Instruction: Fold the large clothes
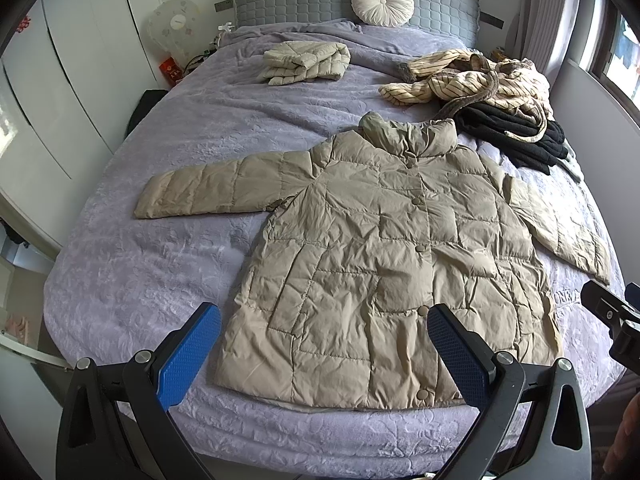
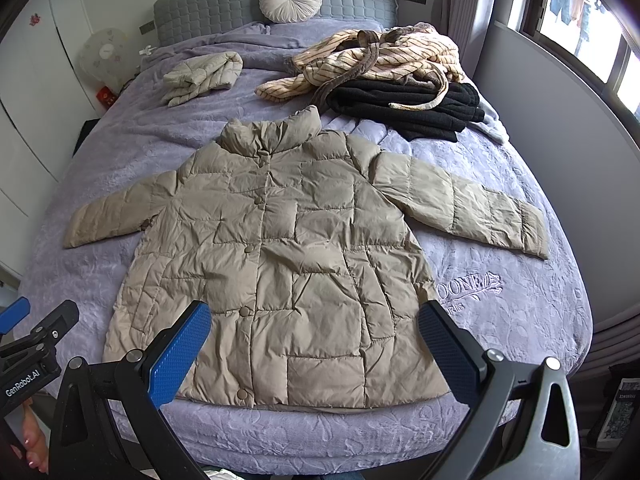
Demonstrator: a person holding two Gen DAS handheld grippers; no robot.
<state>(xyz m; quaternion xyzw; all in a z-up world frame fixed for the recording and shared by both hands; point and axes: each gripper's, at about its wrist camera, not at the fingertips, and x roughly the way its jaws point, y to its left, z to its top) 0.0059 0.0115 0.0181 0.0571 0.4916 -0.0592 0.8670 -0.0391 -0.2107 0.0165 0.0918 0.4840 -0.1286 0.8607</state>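
So the tan puffer jacket (image 1: 372, 248) is lying flat on the purple bed (image 1: 132, 280), buttoned up, both sleeves spread out. Left tool (image 1: 324, 344) and right tool (image 2: 314, 342) both hang over the hem, jaws wide, holding nothing. Folded cream jacket (image 1: 306, 62) and a striped robe (image 2: 376, 60) sit near the headboard.

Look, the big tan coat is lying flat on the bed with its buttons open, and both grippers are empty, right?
Almost. The coat lies flat on the bed, but its buttons are done up, as the right wrist view shows. Both the left gripper and right gripper are open and empty.
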